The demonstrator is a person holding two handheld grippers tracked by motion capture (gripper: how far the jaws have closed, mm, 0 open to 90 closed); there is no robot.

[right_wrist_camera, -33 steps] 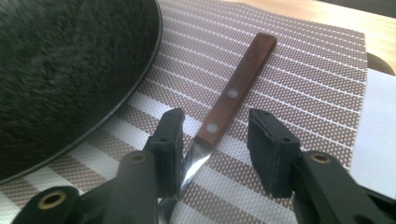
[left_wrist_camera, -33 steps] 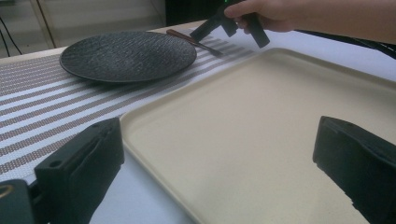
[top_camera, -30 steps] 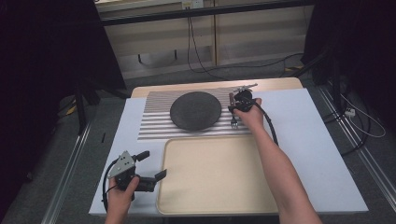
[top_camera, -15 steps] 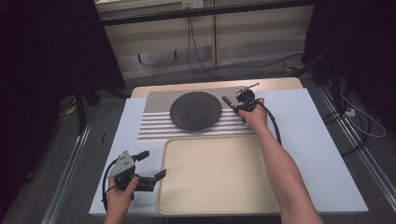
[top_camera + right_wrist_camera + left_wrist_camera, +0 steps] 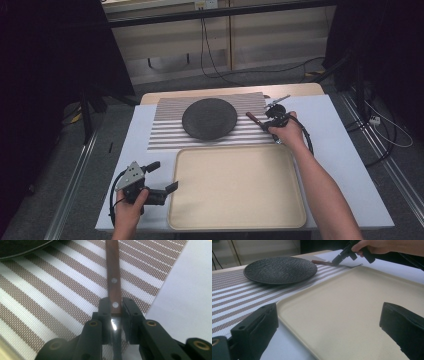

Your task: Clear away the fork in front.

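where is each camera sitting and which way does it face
High view: above the person's side, looking forward and down on the table; both forearms, left tongs and right tongs show.
Left gripper view: rides low on the left tongs, jaws apart, facing across the tray toward the plate.
Right gripper view: on the right tongs, looking down at the knife they clamp over the striped mat.
Shared: all three show the knife.
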